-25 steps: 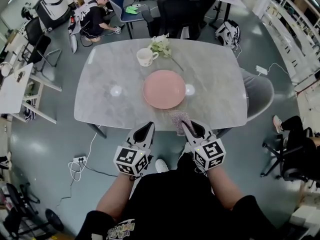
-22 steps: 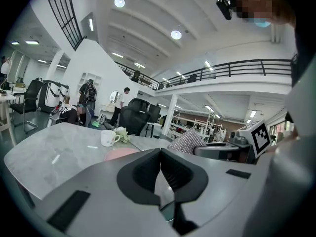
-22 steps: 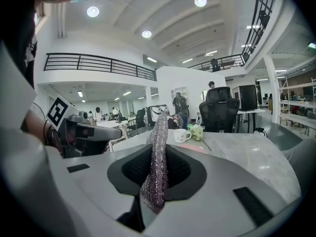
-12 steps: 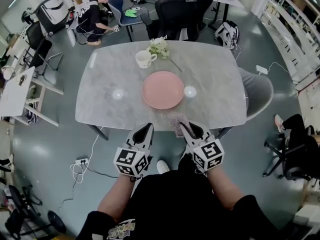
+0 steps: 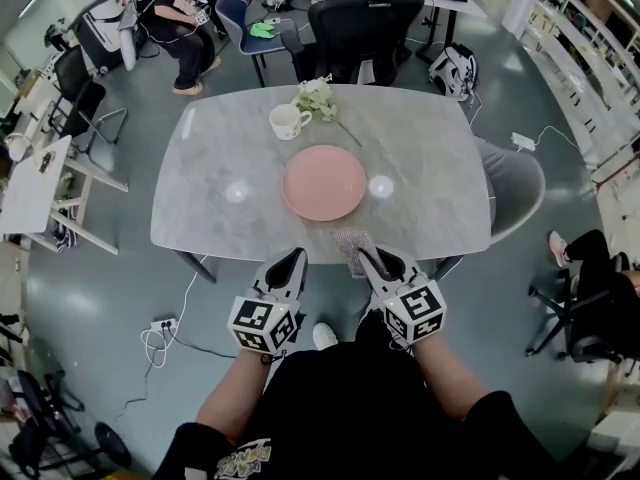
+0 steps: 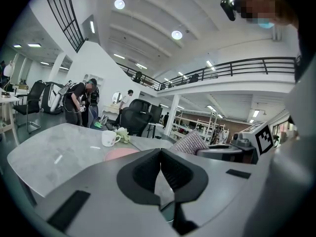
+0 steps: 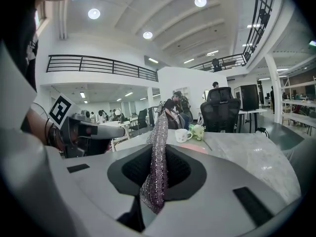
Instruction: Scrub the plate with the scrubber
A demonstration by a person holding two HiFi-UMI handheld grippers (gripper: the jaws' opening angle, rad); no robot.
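Observation:
A pink plate (image 5: 323, 182) lies in the middle of the grey marble table (image 5: 210, 203); in the left gripper view the plate (image 6: 120, 153) shows beyond the jaws. My right gripper (image 5: 367, 256) hovers at the table's near edge, shut on a sparkly silver-purple scrubber (image 5: 353, 244) that sticks up between its pads (image 7: 157, 157). My left gripper (image 5: 292, 258) hangs beside it to the left, just off the table's front edge, shut with nothing between its fingers (image 6: 159, 174). Both grippers stay short of the plate.
A white mug (image 5: 286, 121) and a small bunch of pale flowers (image 5: 318, 96) stand behind the plate. Black office chairs (image 5: 365, 18) crowd the far side, and a grey chair (image 5: 515, 183) sits at the right end. A person (image 5: 175, 8) bends over at the back left.
The grippers have kept their places. The head view has shifted slightly, and the person at the back left has stood up from a crouch.

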